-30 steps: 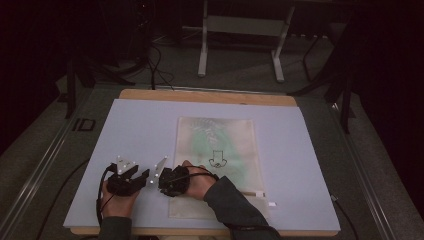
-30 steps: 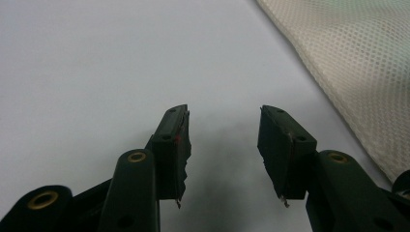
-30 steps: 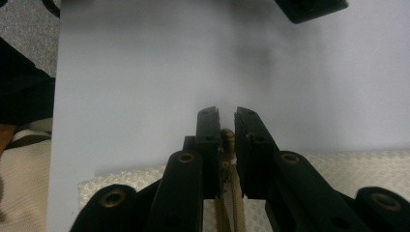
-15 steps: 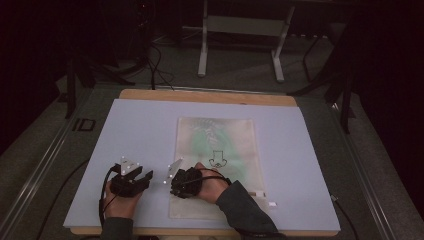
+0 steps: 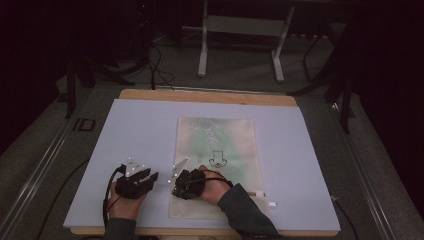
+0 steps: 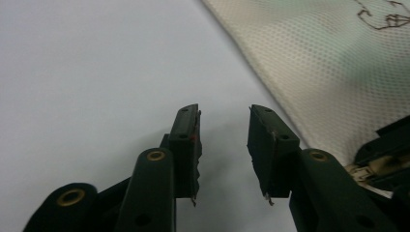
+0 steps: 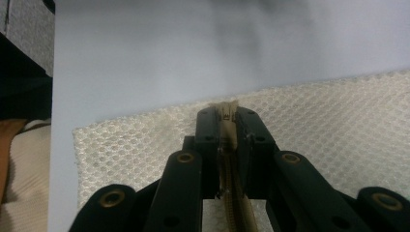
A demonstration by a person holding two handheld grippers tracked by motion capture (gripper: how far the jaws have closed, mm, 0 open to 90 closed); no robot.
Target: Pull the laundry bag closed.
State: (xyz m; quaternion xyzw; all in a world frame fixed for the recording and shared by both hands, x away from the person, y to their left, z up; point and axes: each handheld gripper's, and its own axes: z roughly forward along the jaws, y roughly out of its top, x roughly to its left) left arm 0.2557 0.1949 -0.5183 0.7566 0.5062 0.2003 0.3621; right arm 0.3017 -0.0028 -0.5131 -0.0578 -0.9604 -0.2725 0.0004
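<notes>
Lavender mat (image 5: 150, 130): mesh pouch (image 5: 220, 145) (green contents), zipper (image 7: 231, 145) in right gripper (image 7: 227, 121).

One table (image 5: 150, 125), pale blue top.
One mesh pouch (image 5: 220, 135), cream with green print, flat near front edge of table.
One zipper (image 7: 231, 159) along pouch's edge.
One small white tag (image 5: 272, 204) near front right corner.
Two tools: left tool (image 5: 142, 172), right tool (image 5: 181, 167).
Two hands: left hand (image 5: 122, 202), right hand (image 5: 215, 187).
</notes>
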